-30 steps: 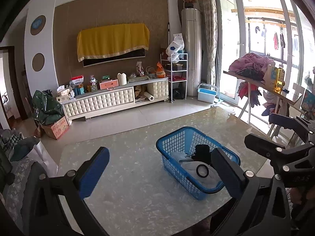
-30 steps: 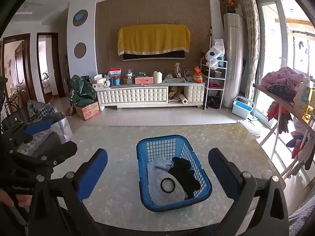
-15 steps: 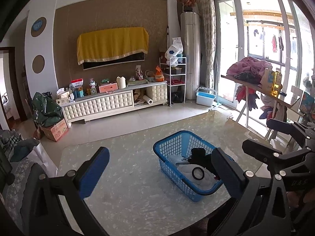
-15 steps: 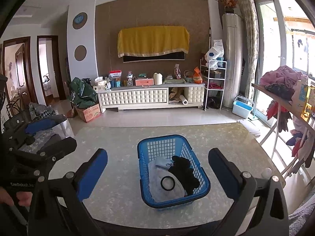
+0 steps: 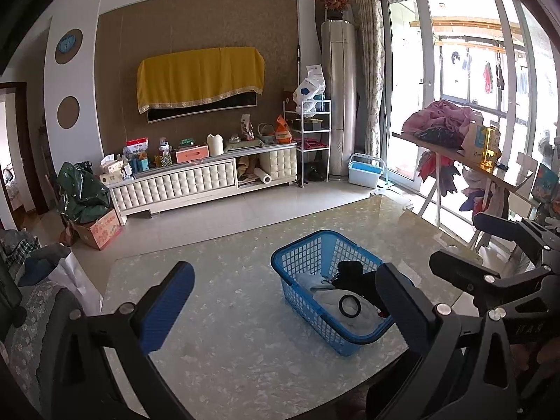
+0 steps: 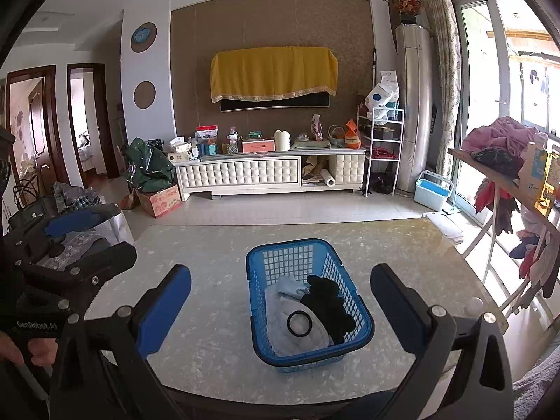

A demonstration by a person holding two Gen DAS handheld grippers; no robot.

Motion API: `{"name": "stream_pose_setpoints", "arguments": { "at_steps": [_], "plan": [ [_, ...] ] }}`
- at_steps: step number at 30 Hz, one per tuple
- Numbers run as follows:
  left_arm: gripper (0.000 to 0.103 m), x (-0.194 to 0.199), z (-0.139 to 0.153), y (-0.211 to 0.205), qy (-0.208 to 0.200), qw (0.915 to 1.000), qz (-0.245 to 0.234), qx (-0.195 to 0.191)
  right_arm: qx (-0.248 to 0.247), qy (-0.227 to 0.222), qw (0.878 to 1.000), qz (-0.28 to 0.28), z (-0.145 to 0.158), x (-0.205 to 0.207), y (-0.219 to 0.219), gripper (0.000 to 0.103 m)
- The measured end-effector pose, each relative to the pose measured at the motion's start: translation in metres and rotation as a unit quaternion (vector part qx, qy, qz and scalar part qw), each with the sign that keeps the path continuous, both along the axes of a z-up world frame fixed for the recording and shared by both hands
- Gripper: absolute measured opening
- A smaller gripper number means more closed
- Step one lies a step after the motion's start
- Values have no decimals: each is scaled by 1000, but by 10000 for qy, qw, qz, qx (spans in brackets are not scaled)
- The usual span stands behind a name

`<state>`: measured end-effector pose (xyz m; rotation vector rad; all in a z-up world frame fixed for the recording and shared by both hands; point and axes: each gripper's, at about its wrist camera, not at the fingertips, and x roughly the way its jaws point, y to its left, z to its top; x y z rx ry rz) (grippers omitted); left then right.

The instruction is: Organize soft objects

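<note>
A blue plastic basket (image 6: pixel 280 259) (image 5: pixel 301 259) stands on the marble table (image 6: pixel 210 343). Inside it lie a white cloth item with a black ring (image 6: pixel 299 322), a black cloth (image 6: pixel 329 302) and a pale blue piece (image 6: pixel 288 285). My right gripper (image 6: pixel 280 301) is open, held back near the table's front edge with the basket between its fingers in the view. My left gripper (image 5: pixel 285 297) is open too, to the left of the basket, nothing between its fingers. Each gripper shows in the other's view: the right gripper (image 5: pixel 490 245) and the left gripper (image 6: pixel 87 238).
A TV cabinet (image 6: pixel 269 171) with clutter lines the far wall. A board on legs (image 6: pixel 504 182) piled with clothes stands at the right by the window. Bags and cloth (image 6: pixel 73 199) lie left of the table. A hand (image 6: pixel 31 346) holds the left gripper's handle.
Both grippers have pulled back and tilted slightly upward, so the basket sits a little farther off in both views. Both stay open; the basket's contents have not moved.
</note>
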<state>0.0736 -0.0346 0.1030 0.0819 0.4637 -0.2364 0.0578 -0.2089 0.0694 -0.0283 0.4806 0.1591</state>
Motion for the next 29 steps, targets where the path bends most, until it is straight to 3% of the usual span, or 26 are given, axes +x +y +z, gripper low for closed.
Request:
{"name": "stream_pose_setpoints", "arguments": {
  "at_steps": [29],
  "plan": [
    [103,-11,7,-2,-57,10000,54,59,45,-45,9999,90,5,-7,-3,103]
  ]
}}
